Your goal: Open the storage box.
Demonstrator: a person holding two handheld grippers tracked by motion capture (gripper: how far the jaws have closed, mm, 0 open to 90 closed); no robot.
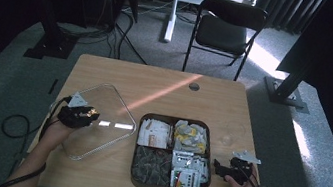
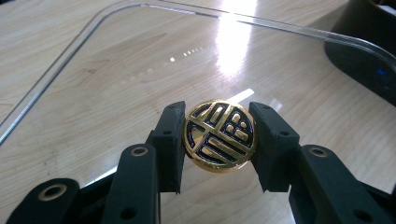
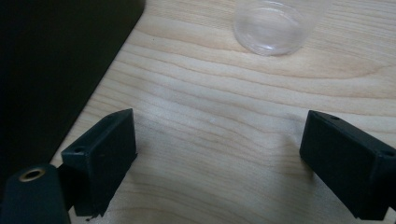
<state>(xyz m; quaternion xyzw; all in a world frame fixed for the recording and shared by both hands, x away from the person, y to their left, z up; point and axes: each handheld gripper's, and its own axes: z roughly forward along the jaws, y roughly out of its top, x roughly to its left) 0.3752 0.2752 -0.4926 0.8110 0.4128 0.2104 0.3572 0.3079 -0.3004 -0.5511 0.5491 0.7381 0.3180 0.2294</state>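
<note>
A gold knob (image 2: 219, 136) on the clear lid (image 1: 94, 120) is being clamped by the left gripper (image 1: 81, 114), angling down over the wooden table (image 1: 165, 86). The right gripper (image 1: 224, 169) is resting wide apart beside the compartment tray (image 1: 176, 120); a folding chair (image 1: 226, 24) is standing beyond.

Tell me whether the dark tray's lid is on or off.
Off: the clear lid lies flat on the table beside the compartment tray, whose packets sit uncovered.

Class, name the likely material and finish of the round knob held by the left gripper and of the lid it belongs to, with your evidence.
Knob: probably polished gold-toned metal with dark inlay; it gleams. Lid: clear glass or plastic, glossy; the table's wood grain shows through and window light reflects off it.
</note>
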